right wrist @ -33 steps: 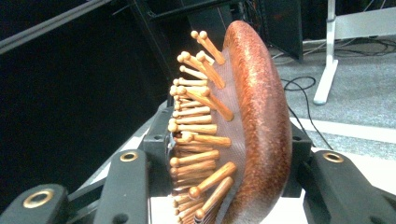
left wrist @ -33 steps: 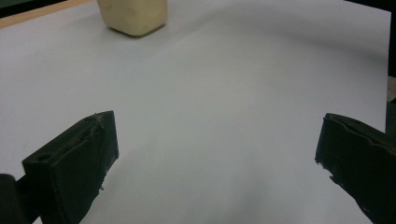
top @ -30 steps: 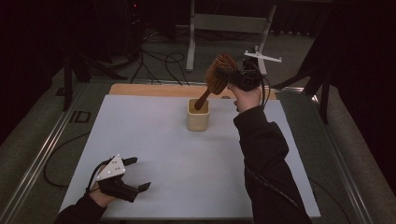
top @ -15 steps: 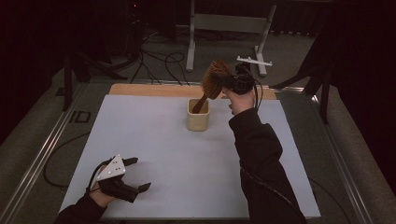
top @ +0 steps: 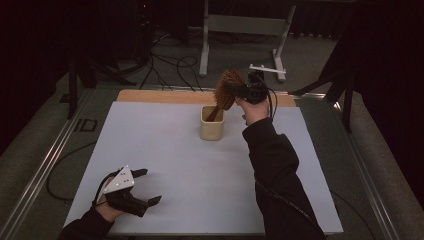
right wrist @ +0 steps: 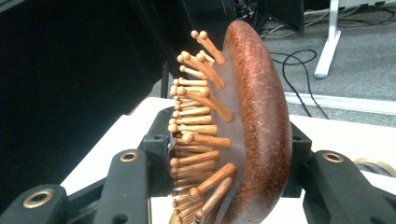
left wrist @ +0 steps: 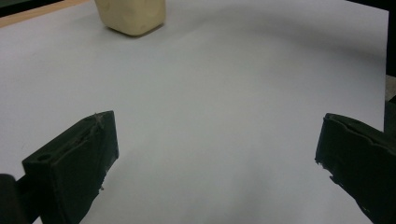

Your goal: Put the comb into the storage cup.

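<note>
Lowering the wooden hairbrush handle-first, the right gripper has drifted toward 9 o'clock, clamped on its head.
Handle now sits inside the cream cup at 12 o'clock; release looks near. Left gripper rests spread wide, holding nothing, at 7 o'clock.

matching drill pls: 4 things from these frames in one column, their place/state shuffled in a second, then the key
Things:
1. hairbrush
2. cup
3. left gripper
4. right gripper

States:
A. open with nothing between its fingers, at the table's near left
B. cream, upright near the table's far edge
C. shut on the brush head, raised over the table
D. wooden, bristled head up, handle down in the cup

Pairs: 1-D, 2-B, 3-A, 4-C
</note>
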